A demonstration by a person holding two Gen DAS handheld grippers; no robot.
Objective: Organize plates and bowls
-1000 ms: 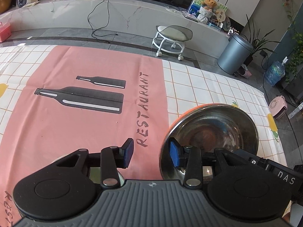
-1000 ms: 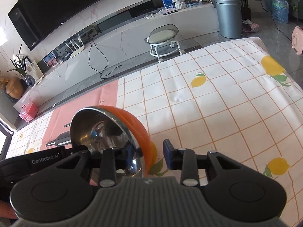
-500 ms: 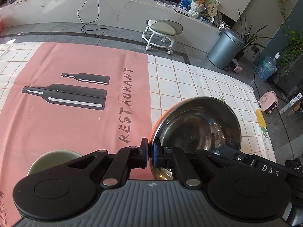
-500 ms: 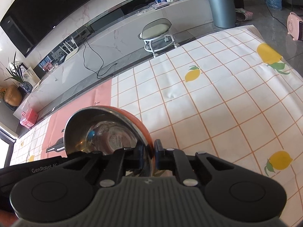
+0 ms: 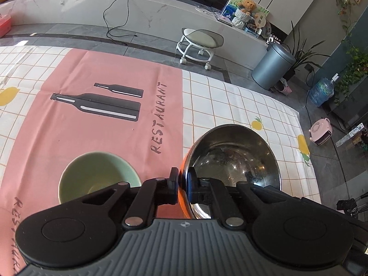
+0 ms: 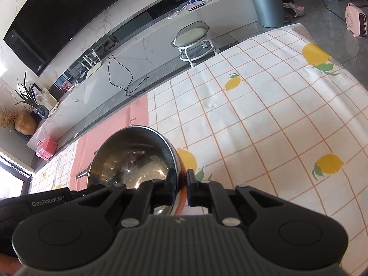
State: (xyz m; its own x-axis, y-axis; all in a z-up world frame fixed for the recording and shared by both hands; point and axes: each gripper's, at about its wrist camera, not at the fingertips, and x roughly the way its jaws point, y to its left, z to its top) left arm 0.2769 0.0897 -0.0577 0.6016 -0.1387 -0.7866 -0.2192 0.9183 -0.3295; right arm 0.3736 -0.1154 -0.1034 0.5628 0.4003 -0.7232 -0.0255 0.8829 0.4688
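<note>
Pinching one steel bowl (image 5: 232,161) with an orange outside, my left claw (image 5: 181,185) clamps its left rim while my right claw (image 6: 181,187) clamps the opposite rim, holding it tilted above the tablecloth (image 6: 264,124). One green bowl (image 5: 96,179) sits empty on the pink mat (image 5: 80,133), just beside it.
</note>
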